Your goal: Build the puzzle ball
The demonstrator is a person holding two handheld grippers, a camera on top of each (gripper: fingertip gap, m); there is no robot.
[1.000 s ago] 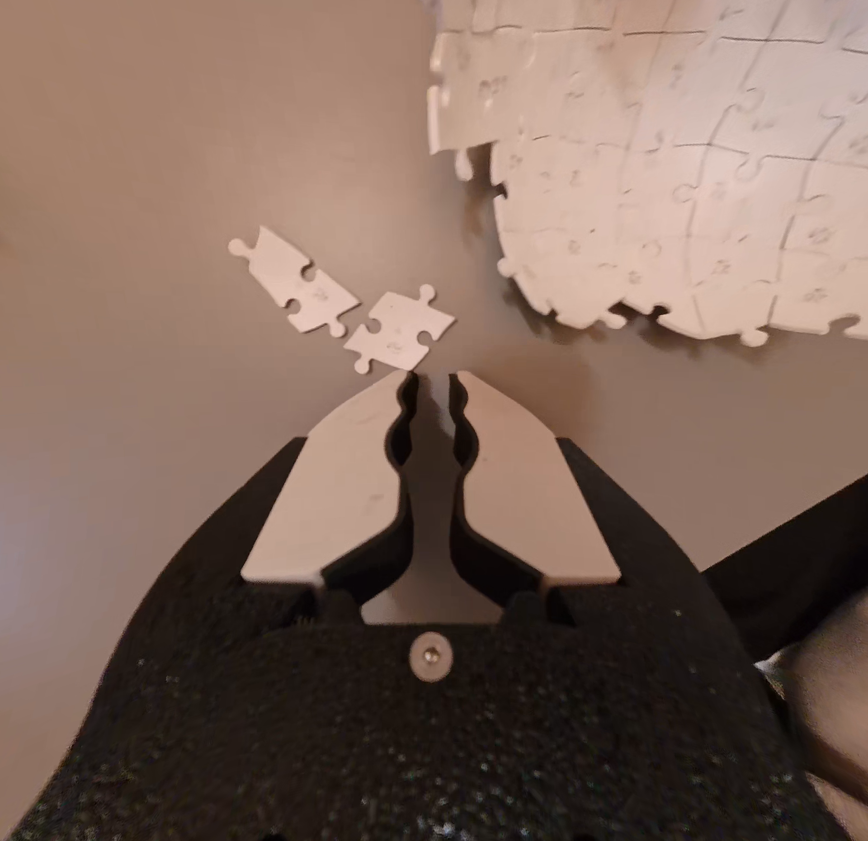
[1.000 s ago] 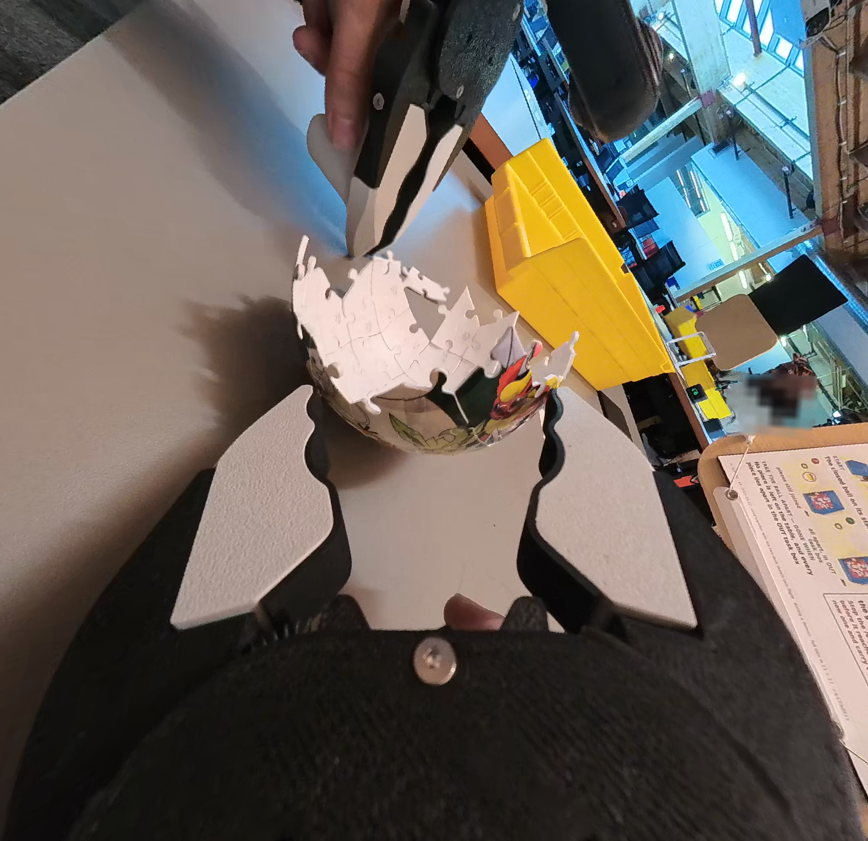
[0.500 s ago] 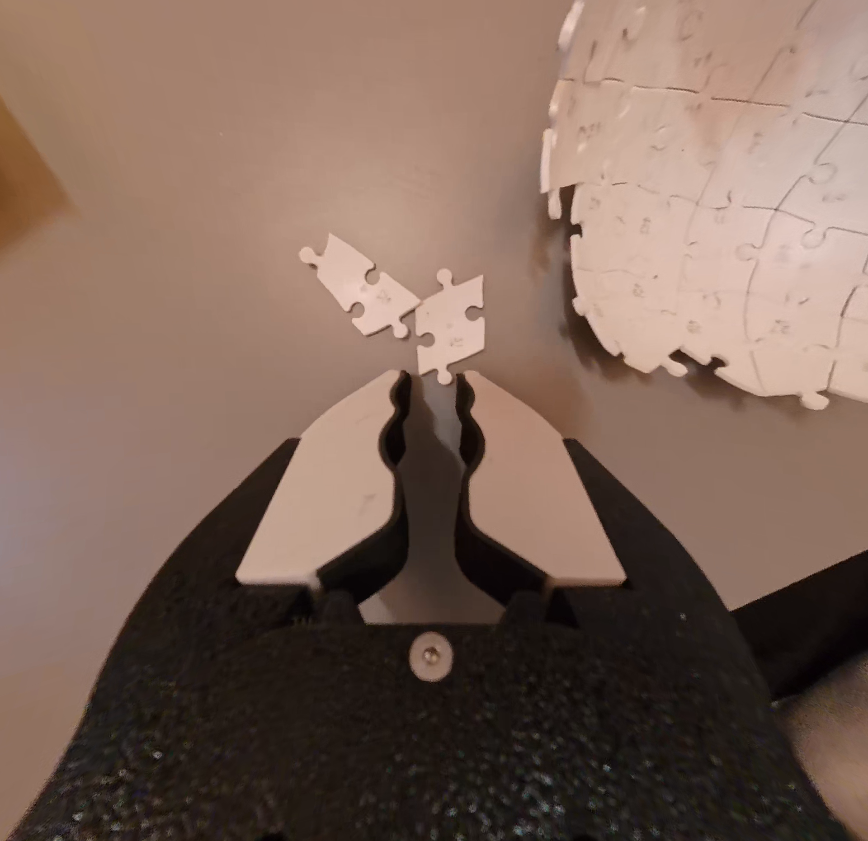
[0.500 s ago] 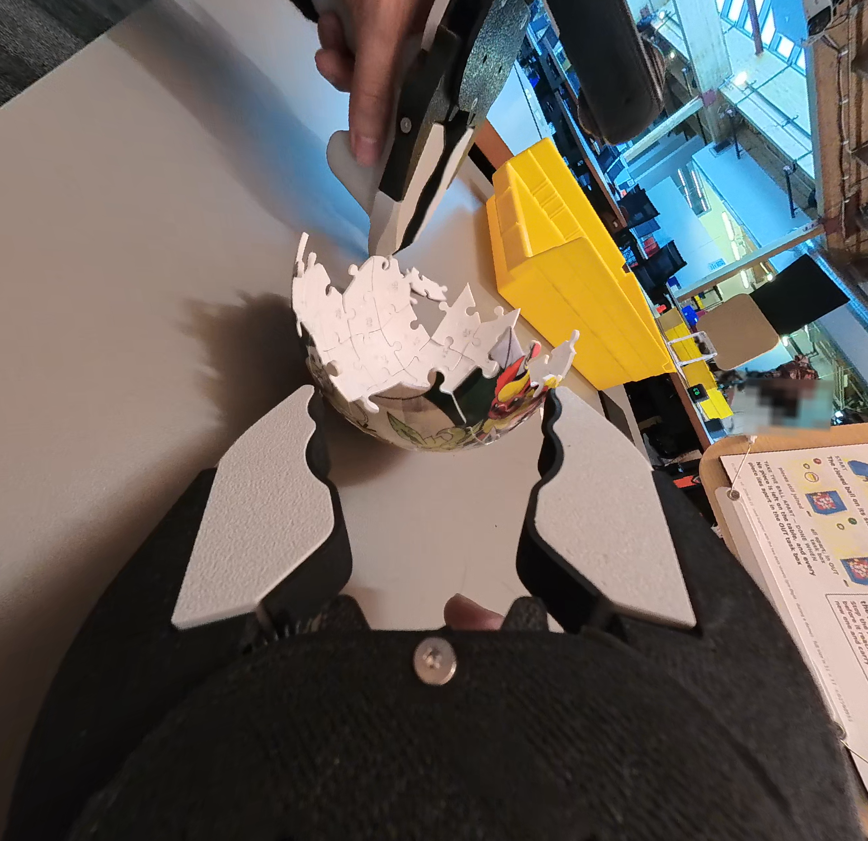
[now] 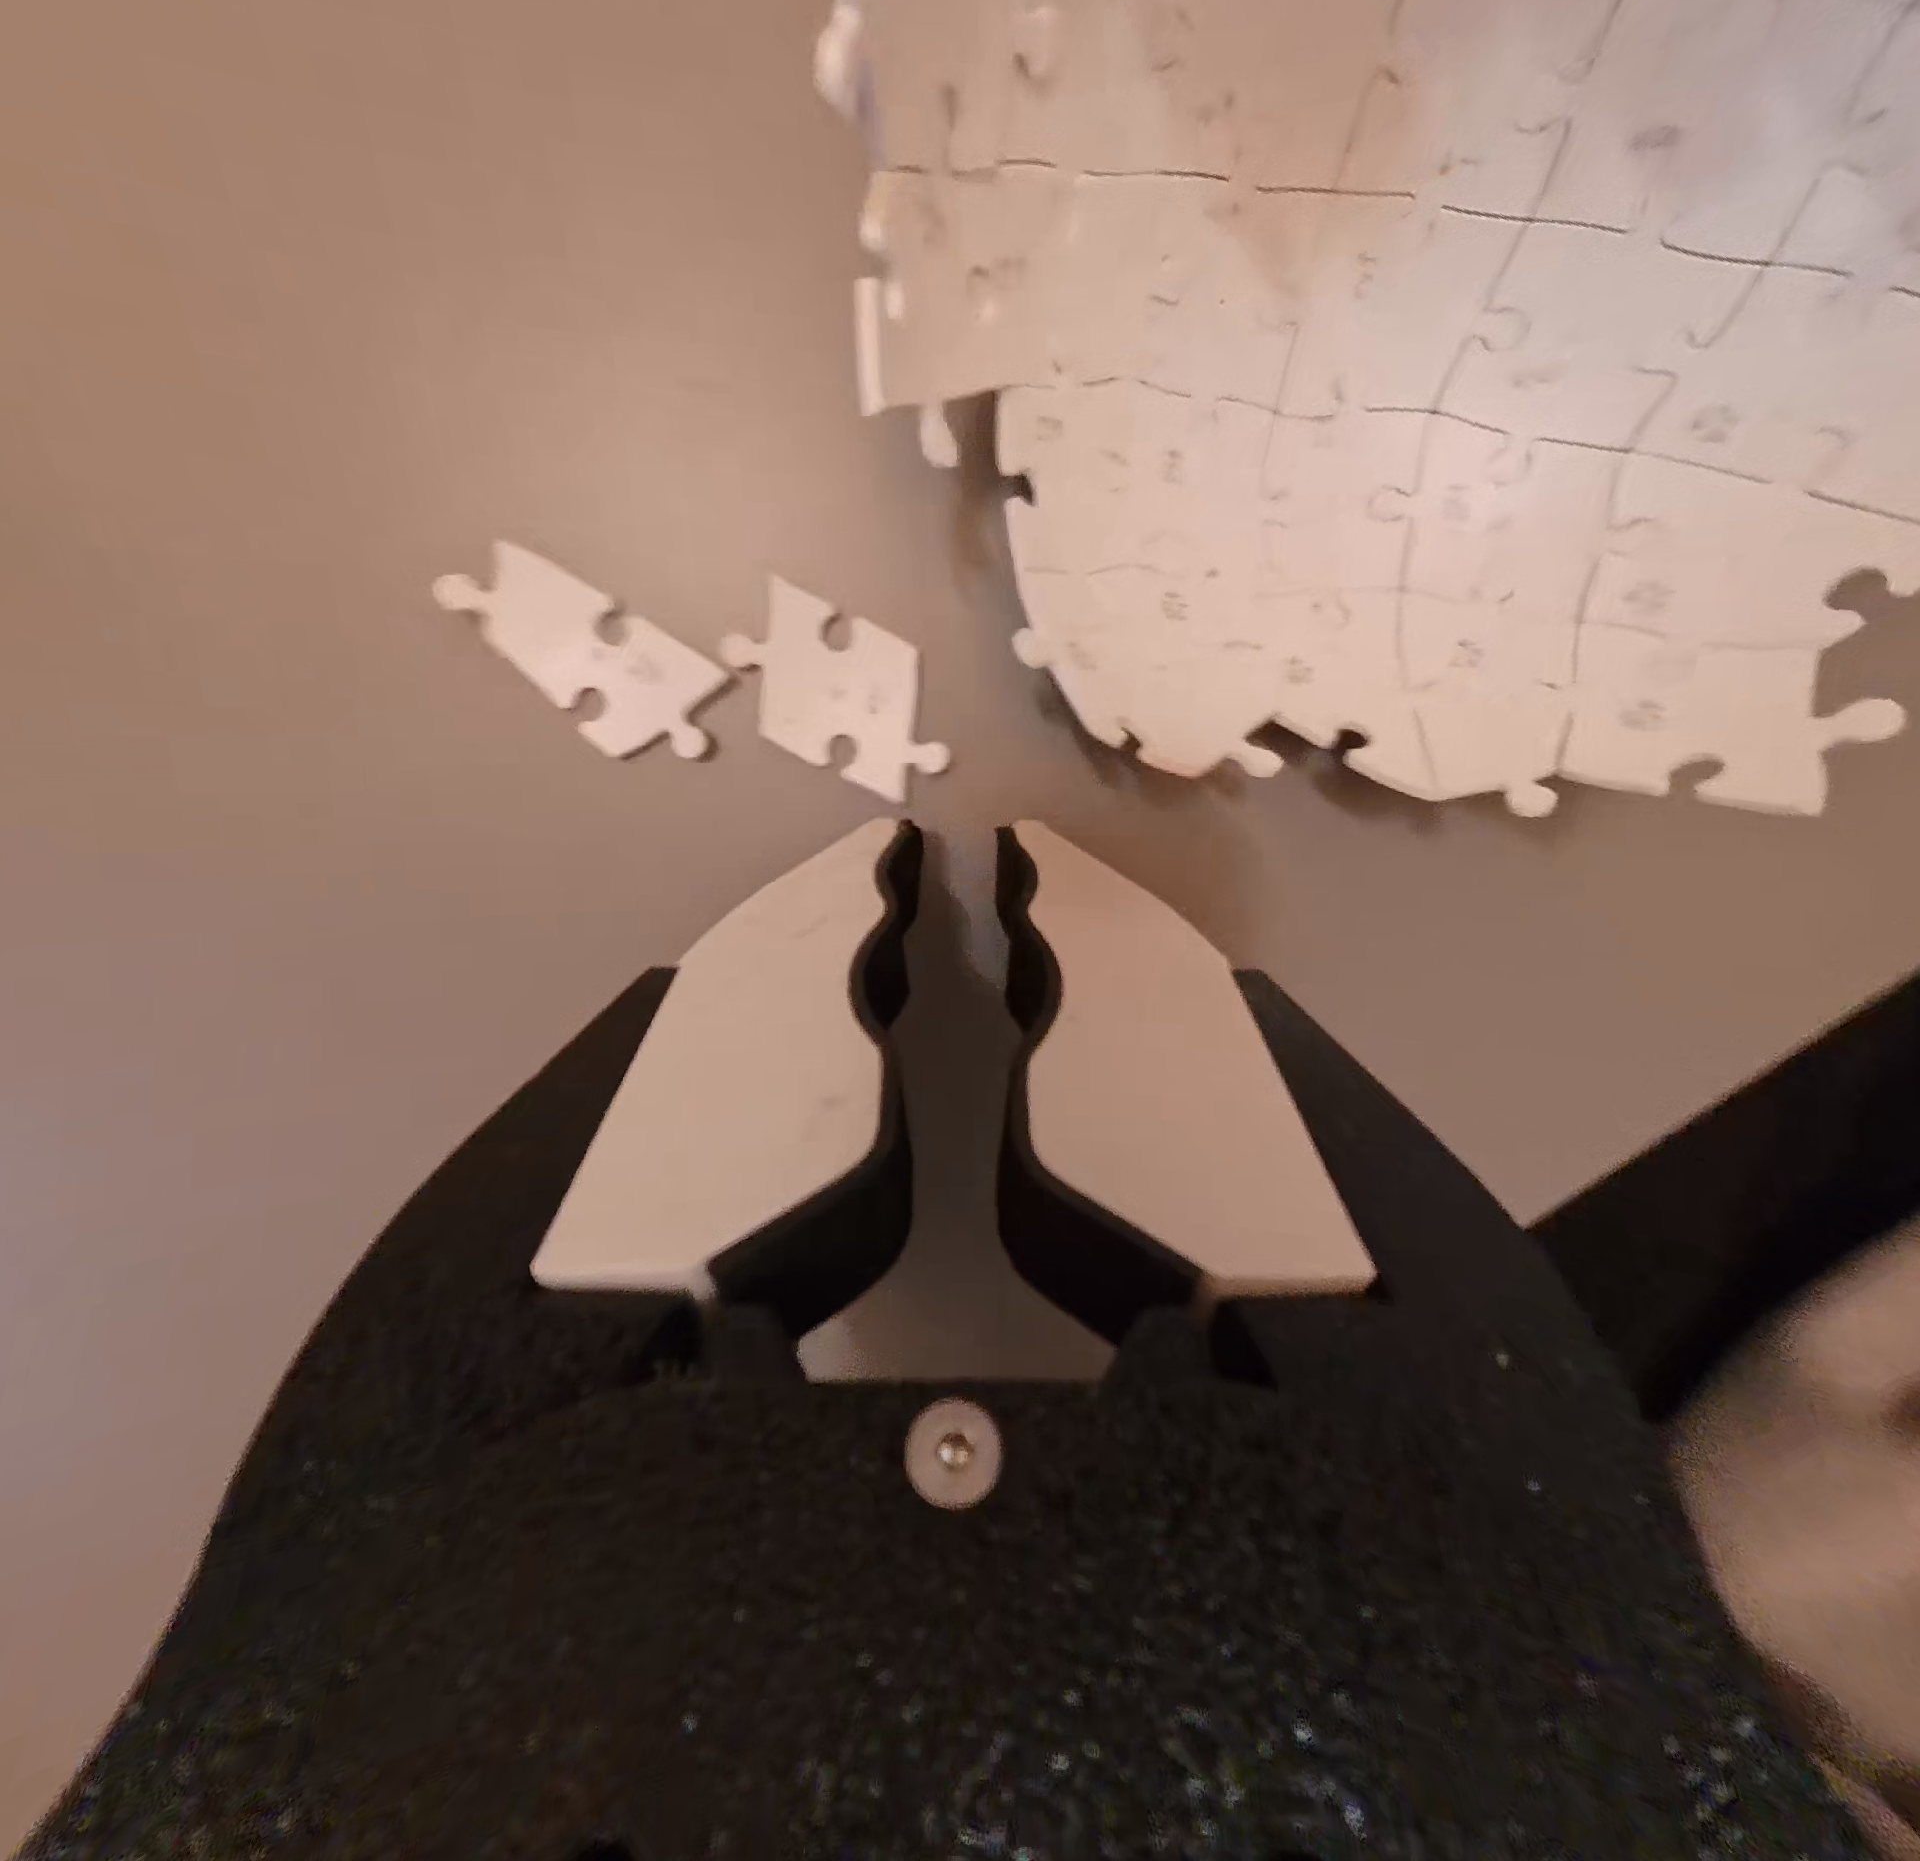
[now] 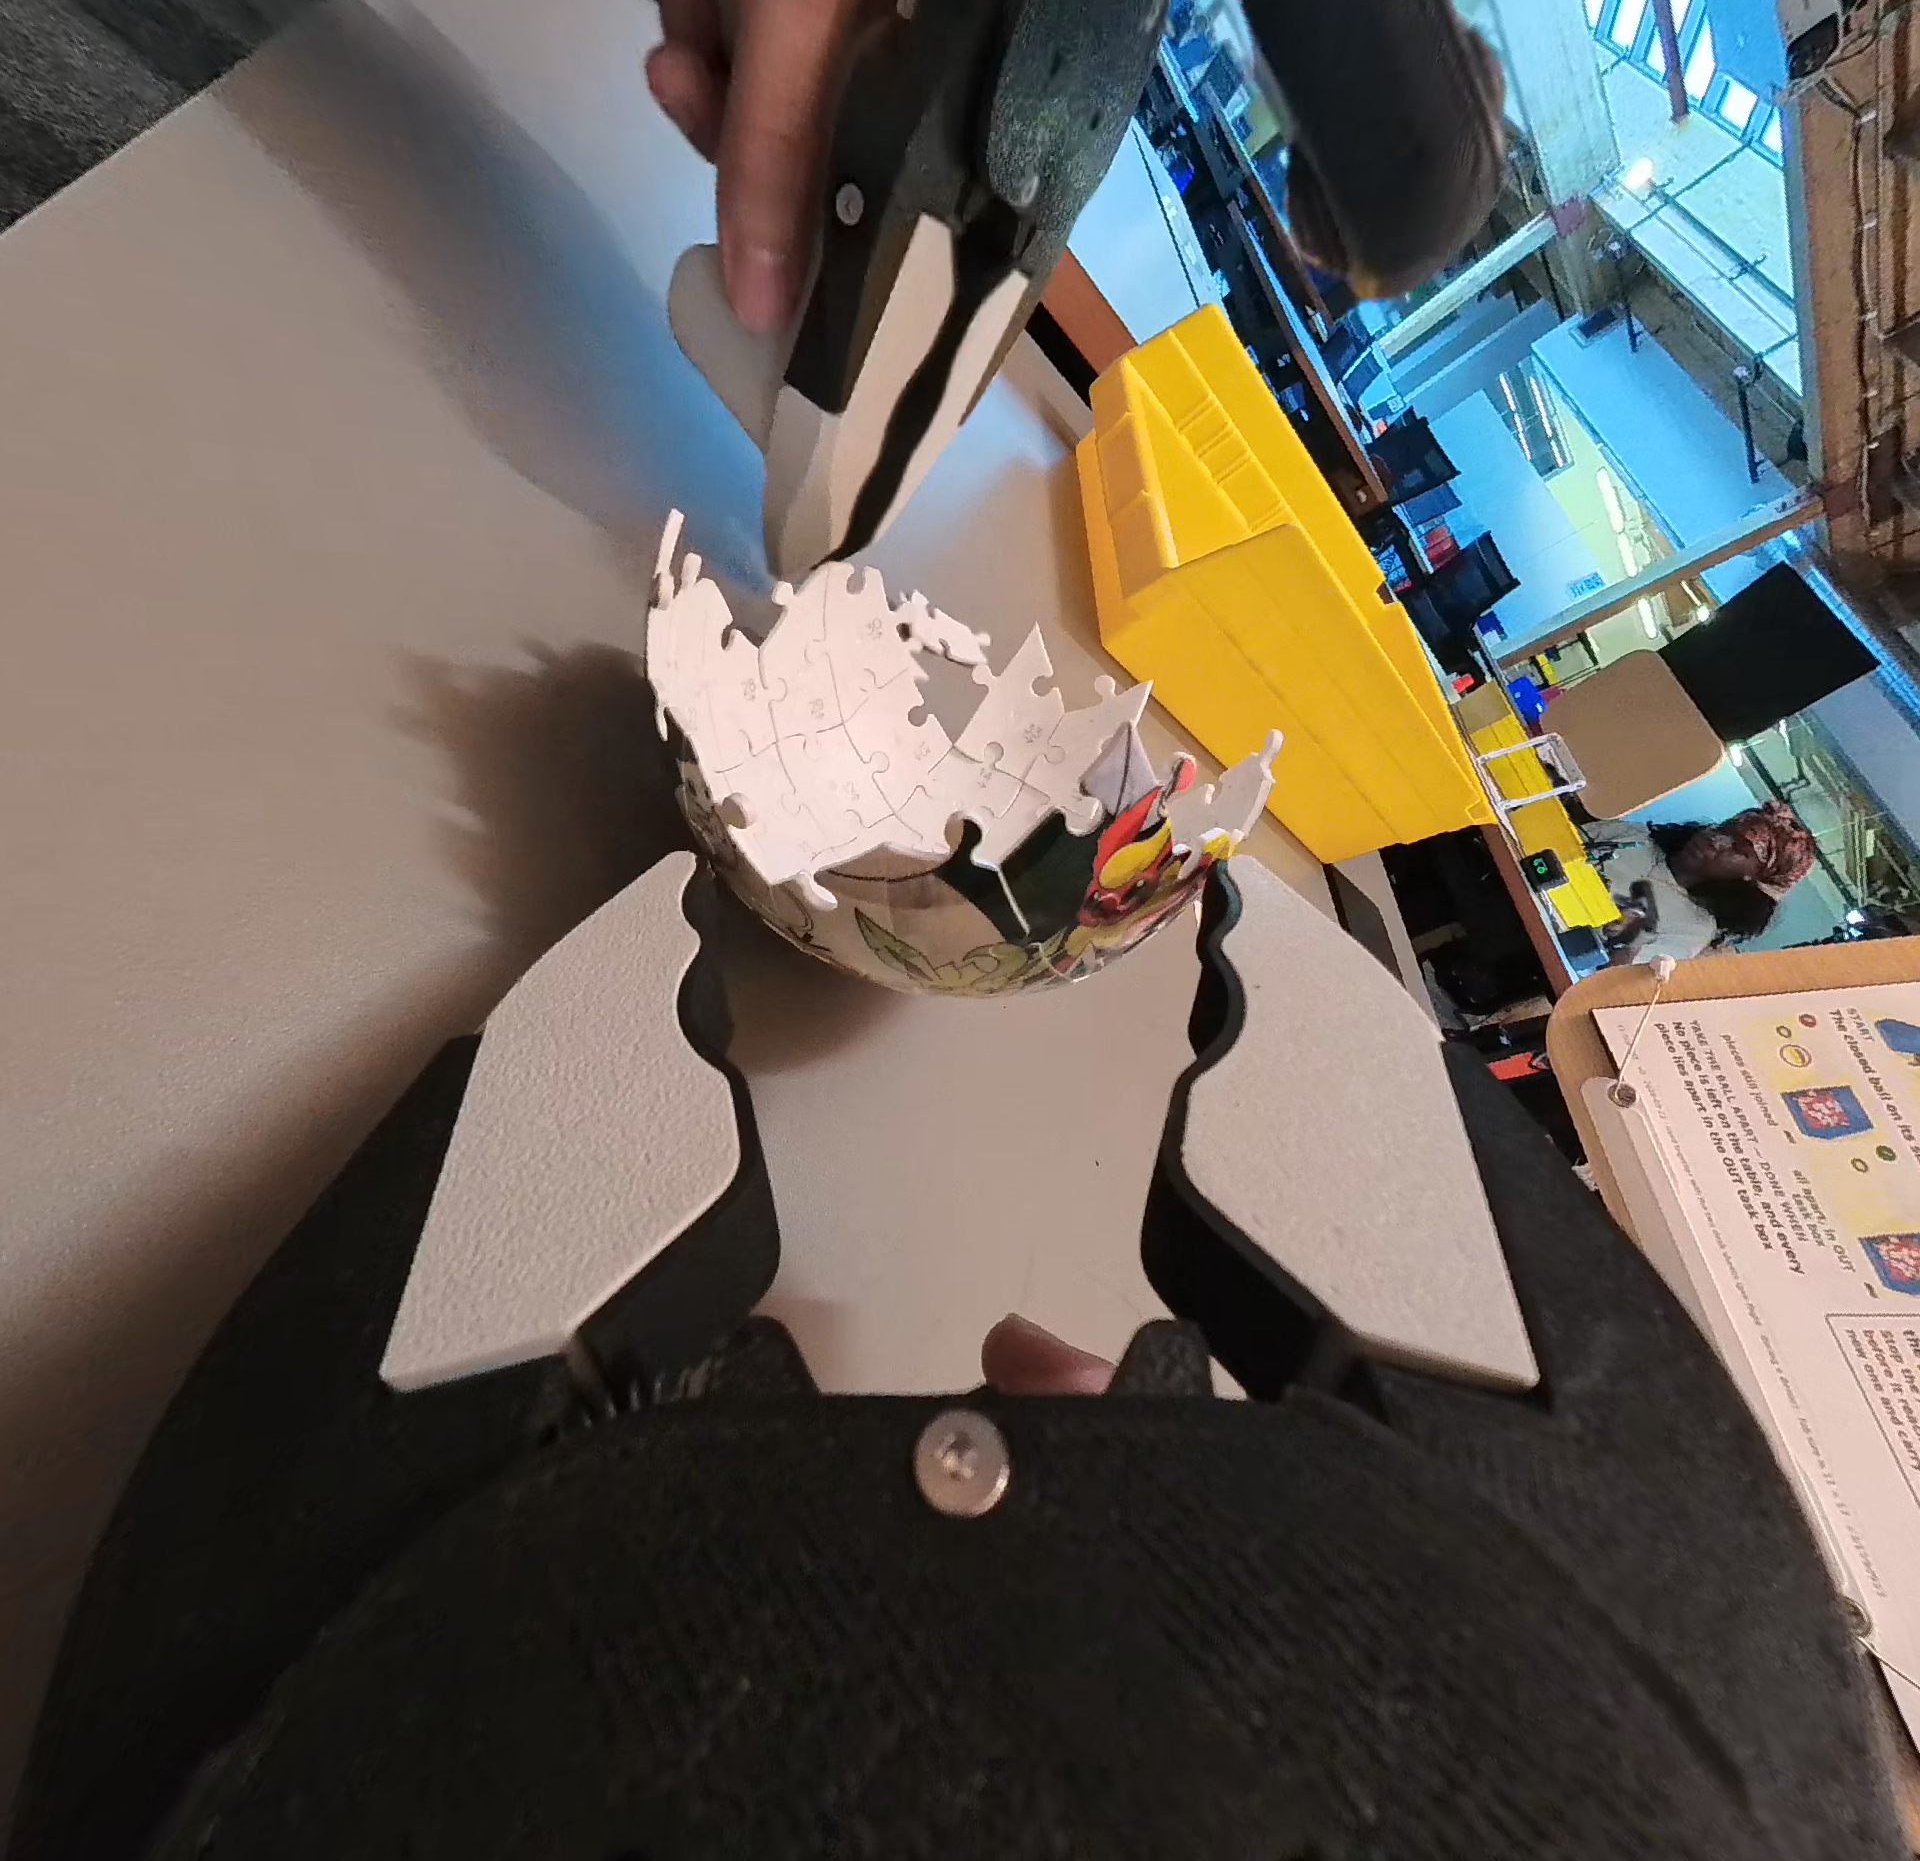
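The half-built puzzle ball point(image 6: 862, 772) rests on the grey table point(image 6: 260, 564), open side up, with white numbered backs inside and a coloured picture outside. My right gripper point(image 6: 956, 876) is open, its tips flanking the ball's near side. My left gripper point(image 5: 956, 835) is nearly shut. A thin pale strip in its narrow gap looks like a puzzle piece point(image 5: 975, 907) seen edge-on. In the right wrist view the left gripper point(image 6: 795, 559) sits at the ball's far rim. Two loose white pieces point(image 5: 582, 658) point(image 5: 842, 699) lie just beyond the left tips, left of the ball point(image 5: 1403, 409).
A yellow plastic bin point(image 6: 1268, 606) stands behind the ball to the right. A wooden board with a printed instruction sheet point(image 6: 1766, 1188) lies at the right edge. A hand point(image 6: 769, 149) holds the left gripper. The table's far edge runs behind the bin.
The loose piece nearer my left fingertips has turned on the table relative to the other one. My left gripper has shifted slightly at the ball's far rim. My right gripper has not moved.
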